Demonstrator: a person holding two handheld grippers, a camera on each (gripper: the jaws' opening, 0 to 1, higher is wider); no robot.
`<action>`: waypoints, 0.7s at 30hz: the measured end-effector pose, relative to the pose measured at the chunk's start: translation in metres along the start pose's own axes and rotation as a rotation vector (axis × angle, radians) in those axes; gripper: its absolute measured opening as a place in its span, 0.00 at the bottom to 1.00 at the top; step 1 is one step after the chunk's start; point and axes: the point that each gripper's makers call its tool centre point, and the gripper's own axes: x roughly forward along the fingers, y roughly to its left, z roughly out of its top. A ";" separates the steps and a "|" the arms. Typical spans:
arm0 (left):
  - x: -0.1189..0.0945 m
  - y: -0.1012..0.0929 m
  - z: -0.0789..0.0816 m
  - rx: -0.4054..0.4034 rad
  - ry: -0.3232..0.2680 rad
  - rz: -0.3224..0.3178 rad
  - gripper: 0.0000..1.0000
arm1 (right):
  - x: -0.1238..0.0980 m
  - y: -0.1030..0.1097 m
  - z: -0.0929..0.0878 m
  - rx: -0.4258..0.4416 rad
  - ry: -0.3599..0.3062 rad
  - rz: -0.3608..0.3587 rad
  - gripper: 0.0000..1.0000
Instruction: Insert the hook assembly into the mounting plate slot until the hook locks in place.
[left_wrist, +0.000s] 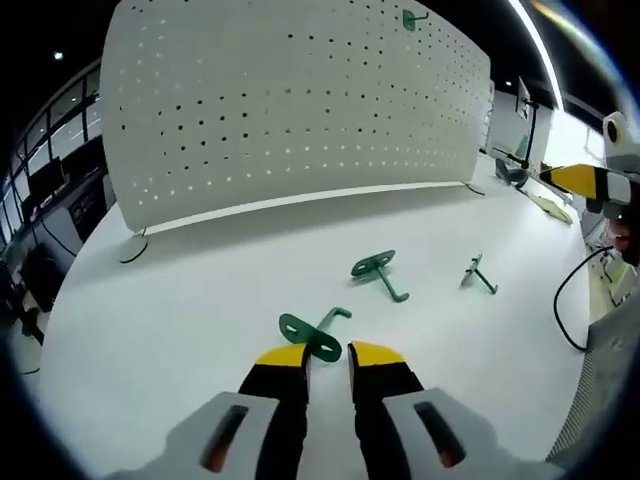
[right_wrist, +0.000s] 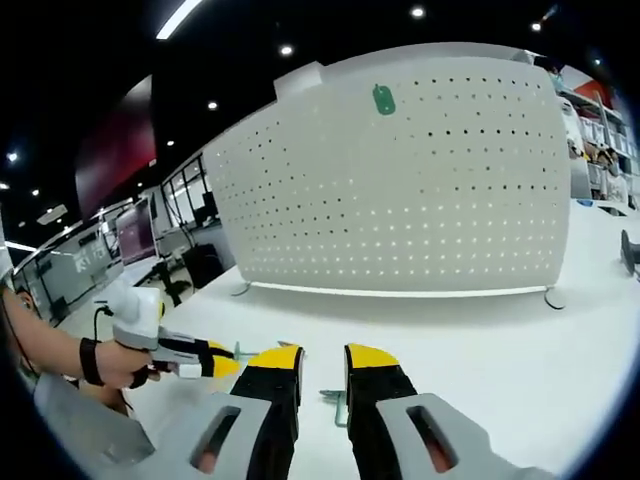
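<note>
Currently, left gripper view: white surface (left_wrist: 200, 310) carrying three green hooks. Nearest hook (left_wrist: 313, 334) lies just ahead of the left claw (left_wrist: 327, 353), its oval base plate between and touching the yellow fingertips (left_wrist: 283, 356); jaws spread narrowly, nothing pinched. Second hook (left_wrist: 378, 271) lies mid-surface; third hook (left_wrist: 478, 273) lies toward the right edge. White perforated mounting plate (left_wrist: 290, 100) stands upright along the far edge, one green hook (left_wrist: 412, 18) already seated near its top. Right claw (left_wrist: 578, 180) enters at the right edge.

Right gripper view: mounting plate face-on, seated hook's oval base high up. Right claw jaws stand slightly apart, a small green hook just beyond them on the surface, not gripped. Left claw, held by a hand (right_wrist: 118, 362), sits at lower left.
</note>
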 end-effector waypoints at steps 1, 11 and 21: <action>0.000 0.000 0.000 -0.005 0.002 -0.003 0.14 | 0.000 0.001 0.001 -0.004 -0.001 0.000 0.16; -0.002 0.002 0.003 -0.001 -0.010 0.005 0.10 | 0.000 0.004 0.001 -0.008 -0.002 0.007 0.16; -0.011 -0.003 0.004 -0.032 -0.016 -0.030 0.09 | 0.001 0.009 0.000 -0.009 -0.001 0.018 0.16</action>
